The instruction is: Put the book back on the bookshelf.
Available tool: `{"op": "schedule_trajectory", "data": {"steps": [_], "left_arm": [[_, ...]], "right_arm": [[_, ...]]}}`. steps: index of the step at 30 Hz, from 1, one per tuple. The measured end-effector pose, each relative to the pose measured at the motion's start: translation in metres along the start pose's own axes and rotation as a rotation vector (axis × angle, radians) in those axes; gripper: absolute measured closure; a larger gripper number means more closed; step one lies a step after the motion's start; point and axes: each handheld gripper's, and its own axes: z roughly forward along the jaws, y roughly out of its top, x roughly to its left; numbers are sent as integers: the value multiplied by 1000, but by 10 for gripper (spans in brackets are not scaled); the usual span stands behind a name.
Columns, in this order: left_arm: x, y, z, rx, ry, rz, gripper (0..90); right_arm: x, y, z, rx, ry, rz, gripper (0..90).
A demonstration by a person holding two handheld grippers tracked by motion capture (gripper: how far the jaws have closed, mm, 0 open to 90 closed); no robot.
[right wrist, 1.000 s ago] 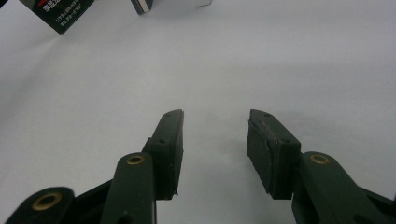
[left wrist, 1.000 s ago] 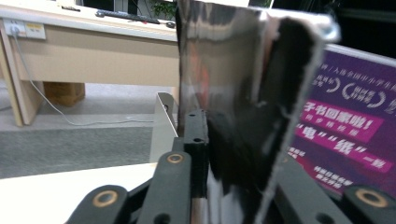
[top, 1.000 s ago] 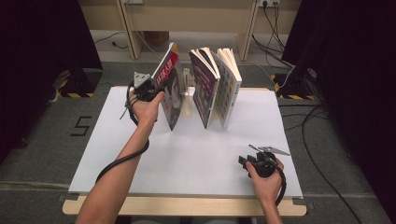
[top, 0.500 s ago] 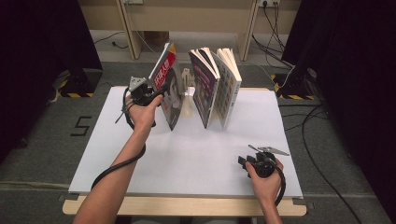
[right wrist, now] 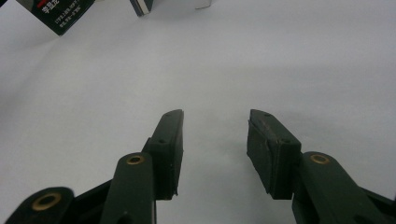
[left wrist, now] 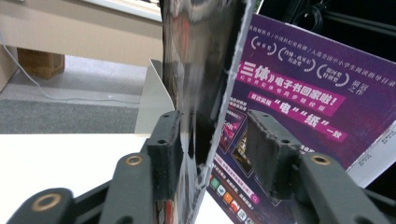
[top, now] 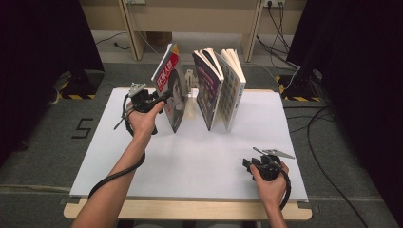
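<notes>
where the white table (top: 190,156) meets its far edge, 3 books stand on end in a loose row, and the left gripper (top: 159,100) is at the nearest of them, the red-covered book (top: 171,90), which leans to the left at the left end of the row. in the left gripper view that book's edge (left wrist: 205,84) runs up between the 2 black jaws, which have just been opening: the left pad (left wrist: 166,144) lies against the glossy cover, while the right pad (left wrist: 266,149) stands clear of the page edge with a visible gap, so the book is between the jaws but not clamped. just behind it shows the purple book (left wrist: 299,93) with white and pink print (its cover faces the gripper), and in the high view this purple book (top: 208,88) stands beside a pale book (top: 232,88) to its right. the right gripper (top: 249,165) rests low on the table near the front right, well apart from the books, held by the person's right hand (top: 271,183); its jaws are spread with nothing between them, bare table beneath.
</notes>
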Motion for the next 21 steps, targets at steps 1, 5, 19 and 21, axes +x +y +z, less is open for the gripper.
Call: {"op": "schedule_trajectory", "data": {"steps": [1, 5, 19, 21], "left_arm": [[0, 0, -1, 2, 4, -1, 527], [2, -1, -3, 12, 7, -12, 498], [3, -3, -14, 67, -12, -42, 443], [4, -4, -15, 75, -19, -49, 442]], "right_arm": [[0, 0, 0, 0, 0, 1, 563], [0, 0, 0, 0, -1, -1, 563], [0, 0, -1, -5, -6, 0, 563], [-1, 1, -1, -7, -7, -2, 563]]}}
